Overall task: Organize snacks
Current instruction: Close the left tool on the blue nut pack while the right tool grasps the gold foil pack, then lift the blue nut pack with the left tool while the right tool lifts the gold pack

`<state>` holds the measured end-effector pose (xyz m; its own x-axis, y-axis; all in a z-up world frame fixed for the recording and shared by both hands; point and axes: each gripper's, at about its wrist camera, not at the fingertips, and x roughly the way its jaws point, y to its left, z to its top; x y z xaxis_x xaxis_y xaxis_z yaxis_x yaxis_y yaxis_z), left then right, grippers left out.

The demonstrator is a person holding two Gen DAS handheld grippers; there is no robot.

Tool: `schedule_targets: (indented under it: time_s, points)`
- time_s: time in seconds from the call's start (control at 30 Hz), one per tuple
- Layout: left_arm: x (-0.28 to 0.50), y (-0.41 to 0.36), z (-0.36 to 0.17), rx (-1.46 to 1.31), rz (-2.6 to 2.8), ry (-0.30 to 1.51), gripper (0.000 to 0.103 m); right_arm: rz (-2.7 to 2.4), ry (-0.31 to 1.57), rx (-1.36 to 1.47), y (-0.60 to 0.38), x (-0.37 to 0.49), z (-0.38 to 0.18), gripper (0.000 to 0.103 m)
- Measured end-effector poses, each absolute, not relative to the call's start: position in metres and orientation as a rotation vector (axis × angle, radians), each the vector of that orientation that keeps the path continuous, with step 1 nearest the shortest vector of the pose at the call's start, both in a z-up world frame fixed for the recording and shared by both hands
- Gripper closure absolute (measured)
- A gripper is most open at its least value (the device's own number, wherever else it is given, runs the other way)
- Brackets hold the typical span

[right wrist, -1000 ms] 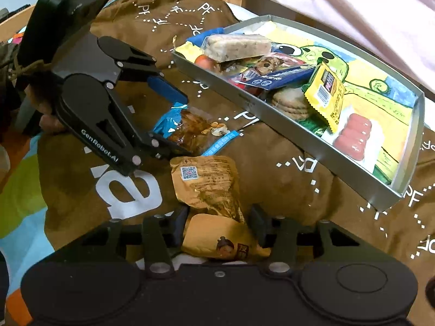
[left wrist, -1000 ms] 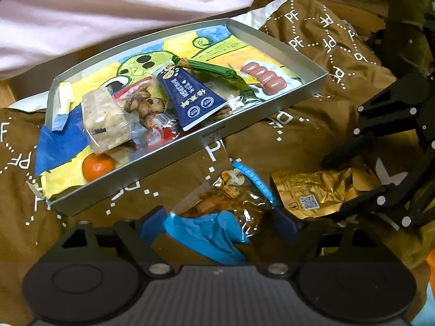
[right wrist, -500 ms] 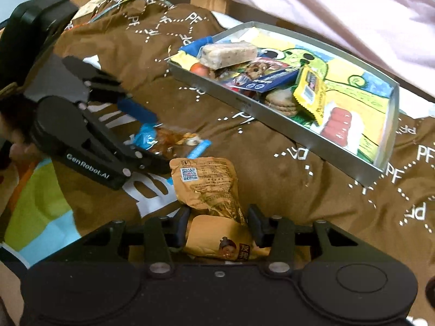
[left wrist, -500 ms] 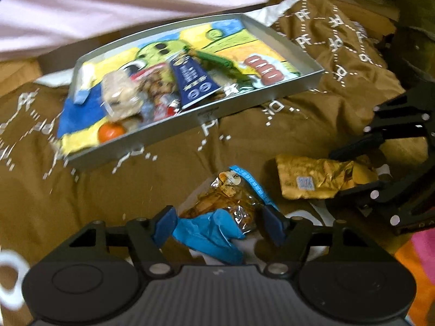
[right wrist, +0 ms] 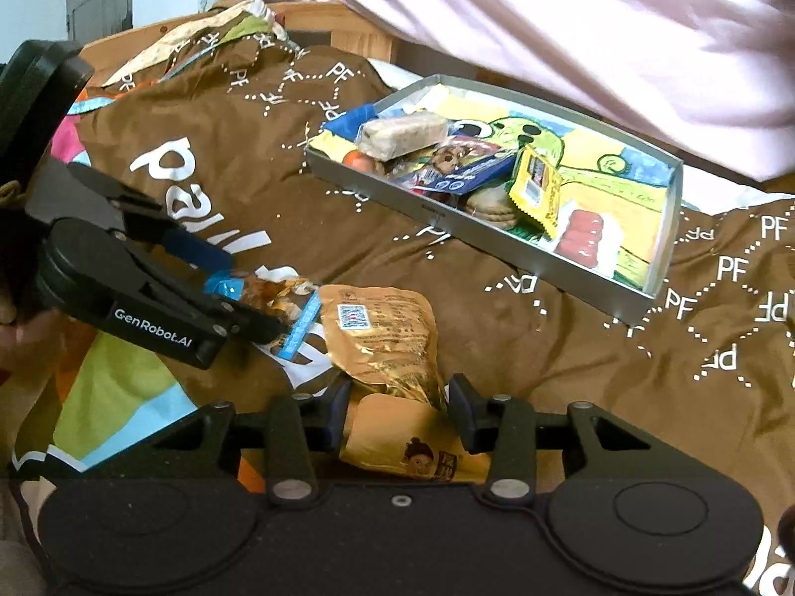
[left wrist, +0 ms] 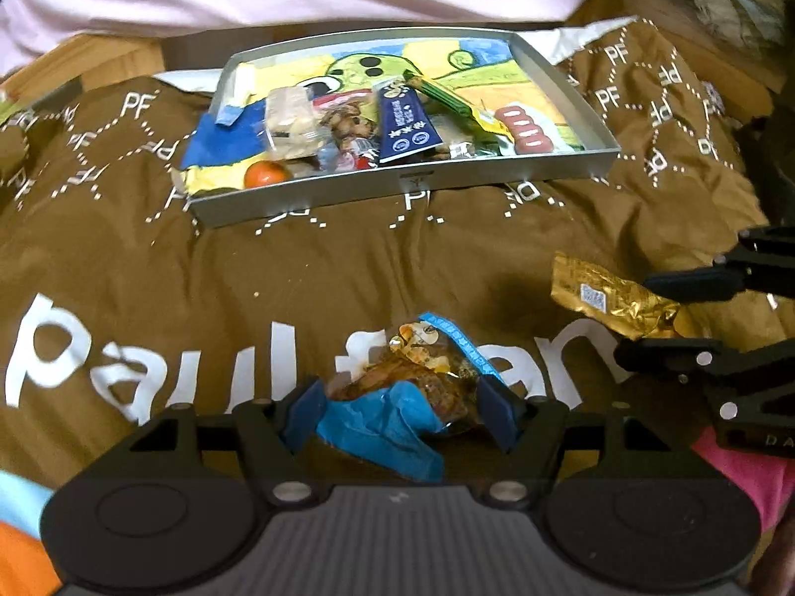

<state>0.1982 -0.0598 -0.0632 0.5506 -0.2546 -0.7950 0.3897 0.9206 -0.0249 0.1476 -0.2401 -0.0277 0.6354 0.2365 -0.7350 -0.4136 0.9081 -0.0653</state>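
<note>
A crinkly clear-and-blue packet point(left wrist: 417, 387) sat pinched in the left gripper point(left wrist: 402, 409); the right gripper point(right wrist: 400, 409) clamped a glossy gold pouch point(right wrist: 382, 333). Both hung over brown cloth point(left wrist: 348, 268), well short of the metal tray point(left wrist: 412, 184).

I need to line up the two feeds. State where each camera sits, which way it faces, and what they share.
Left wrist: sits on the left tongs, faces forward over the blue snack pack toward the tray; own fingers at the bottom.
Right wrist: sits on the right tongs, faces over the gold pouch; own fingers at the bottom.
Shared: tray, both packs, each other's tongs.
</note>
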Motion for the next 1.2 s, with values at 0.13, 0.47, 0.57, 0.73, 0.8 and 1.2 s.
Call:
schedule_targets:
  time_s: [0.13, 0.47, 0.57, 0.73, 0.8, 1.2]
  points:
    - [0.195, -0.056, -0.060, 0.134, -0.367, 0.912, 0.032, 0.375, 0.790, -0.230, -0.239, 0.145, -0.026, 0.065]
    - [0.194, -0.058, -0.059, 0.136, -0.375, 0.895, 0.055, 0.359, 0.819, -0.235, -0.238, 0.154, -0.039, 0.066]
    - [0.196, -0.057, -0.060, 0.140, -0.379, 0.897, 0.048, 0.361, 0.827, -0.238, -0.236, 0.157, -0.043, 0.063]
    - [0.202, -0.051, -0.065, 0.151, -0.382, 0.909, 0.022, 0.372, 0.860, -0.216, -0.237, 0.163, -0.049, 0.053]
    - [0.205, -0.048, -0.067, 0.153, -0.413, 0.918, 0.018, 0.382, 0.868, -0.210, -0.237, 0.165, -0.051, 0.050]
    - [0.203, -0.052, -0.074, 0.204, -0.500, 0.940, 0.024, 0.396, 0.894, -0.154, -0.240, 0.174, -0.054, 0.059]
